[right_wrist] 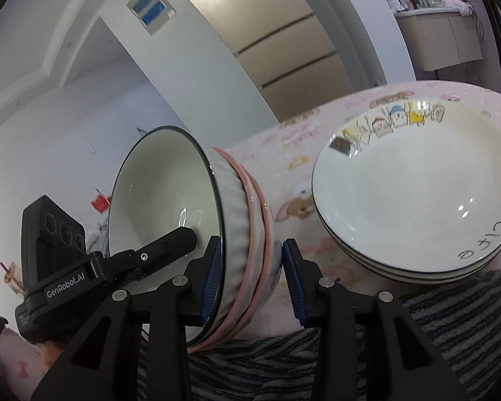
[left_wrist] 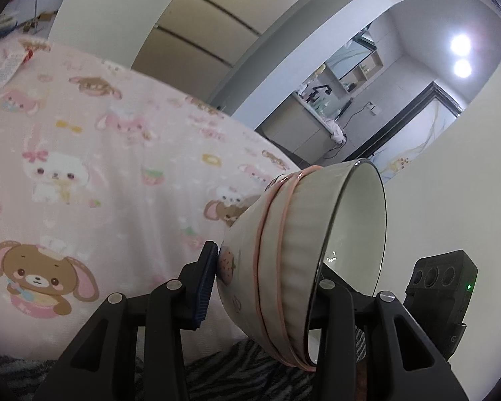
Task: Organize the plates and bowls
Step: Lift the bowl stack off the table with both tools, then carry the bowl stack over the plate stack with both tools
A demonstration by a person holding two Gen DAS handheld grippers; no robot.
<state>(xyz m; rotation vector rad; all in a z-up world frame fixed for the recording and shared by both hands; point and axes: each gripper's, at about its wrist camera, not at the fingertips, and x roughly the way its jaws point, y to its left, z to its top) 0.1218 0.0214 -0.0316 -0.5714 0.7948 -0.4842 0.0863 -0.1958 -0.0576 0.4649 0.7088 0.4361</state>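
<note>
My left gripper (left_wrist: 267, 287): jaws part closed across bowl stack (left_wrist: 300, 254), one pad on strawberry-printed base, other finger inside rim; wall pinch so nested bowls lift as one. Stack tipped on side, held off pink cartoon cloth (left_wrist: 83, 150) on table.

My right gripper (right_wrist: 247, 277): jaws straddle same stack's rim, inner pad touching, outer pad just clear; second support, I judge. Plate pile (right_wrist: 417, 193) rests on cloth right of it; likely neighbour for bowls.
</note>
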